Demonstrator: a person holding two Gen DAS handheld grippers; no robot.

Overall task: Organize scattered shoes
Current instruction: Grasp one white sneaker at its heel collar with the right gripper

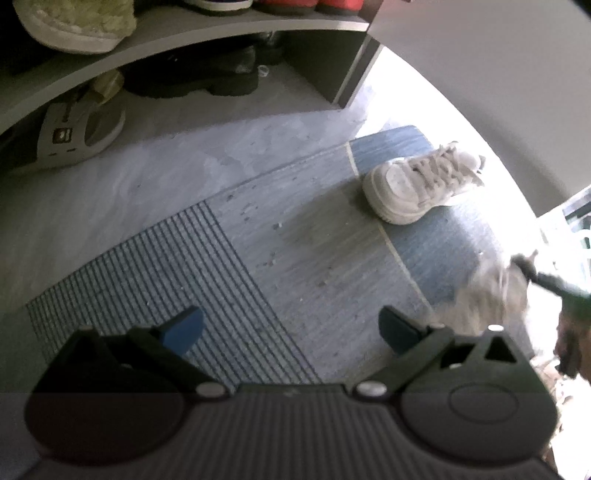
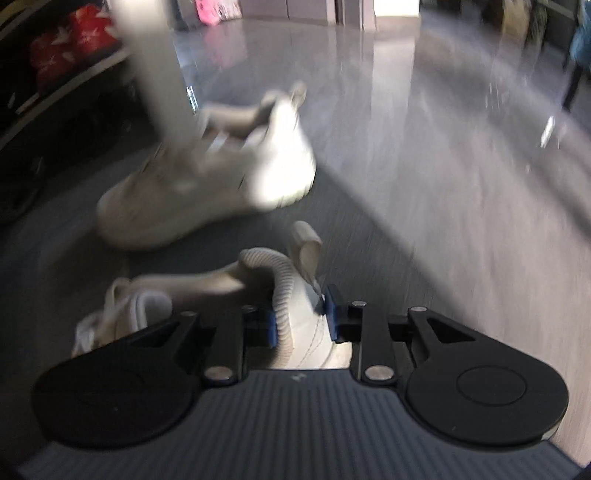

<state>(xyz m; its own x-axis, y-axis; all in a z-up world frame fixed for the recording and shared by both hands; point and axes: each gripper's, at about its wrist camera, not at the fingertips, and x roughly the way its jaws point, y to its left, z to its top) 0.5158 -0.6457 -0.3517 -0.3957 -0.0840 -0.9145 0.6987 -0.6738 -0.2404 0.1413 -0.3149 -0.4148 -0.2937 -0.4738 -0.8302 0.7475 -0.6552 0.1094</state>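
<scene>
We see the left gripper (image 1: 291,328) hovering over the mat (image 1: 258,258), tilted steeply down, its jaws wide apart with nothing between them. Ahead runs the rack (image 1: 221,33), its lower shelf edge curving across the top of the view; bare floor (image 1: 166,162) lies open between mat and rack. Under the shelf sit a grey slide (image 1: 79,136) and a black shoe (image 1: 199,77); the small patch on the slide's strap is too blurred for us to read. One white sneaker (image 1: 413,188) stands on the mat's blue end, near the wall.

The right gripper (image 2: 301,321) has its jaws clamped on the heel collar of a second sneaker (image 2: 280,295), just beside the first. Open floor stretches to the right.
</scene>
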